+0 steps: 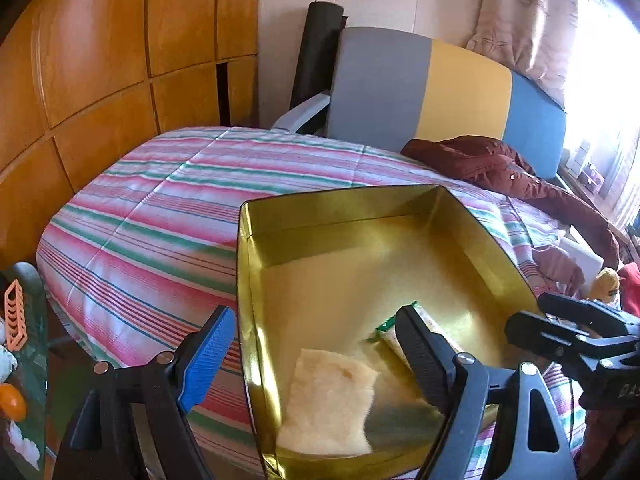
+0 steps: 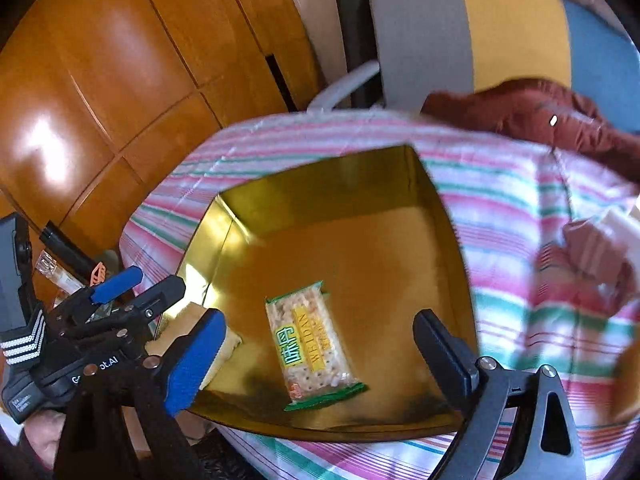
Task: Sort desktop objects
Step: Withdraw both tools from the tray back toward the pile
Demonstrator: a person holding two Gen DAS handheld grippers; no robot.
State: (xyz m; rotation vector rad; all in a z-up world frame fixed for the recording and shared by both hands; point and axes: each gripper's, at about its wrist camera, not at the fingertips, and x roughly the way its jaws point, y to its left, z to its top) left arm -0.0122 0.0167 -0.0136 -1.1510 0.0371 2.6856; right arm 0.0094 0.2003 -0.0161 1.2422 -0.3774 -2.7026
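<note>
A gold metal tin (image 1: pixel 492 256) (image 2: pixel 452 216) lies open on the striped bedcover. Inside it are a green-edged cracker packet (image 2: pixel 312 344) (image 1: pixel 386 330) and a pale yellow spongy pad (image 1: pixel 332 404) (image 2: pixel 230 344). My left gripper (image 1: pixel 320 356) hangs open over the tin's left wall, with its blue finger outside the tin and its black finger inside, hiding part of the packet. My right gripper (image 2: pixel 320 356) stands open above the packet, its fingers wide on either side and not touching it. Each gripper shows in the other's view: the right gripper (image 1: pixel 532 316) and the left gripper (image 2: pixel 154 280).
The striped bedcover (image 1: pixel 160 216) surrounds the tin. A maroon jacket (image 1: pixel 500 164) and pink cloth (image 2: pixel 592 256) lie to the right. A grey, yellow and blue headboard (image 1: pixel 460 84) stands behind, and wooden wardrobe doors (image 1: pixel 100 60) are at left. Small items, one an orange piece (image 1: pixel 14 314), crowd the far left.
</note>
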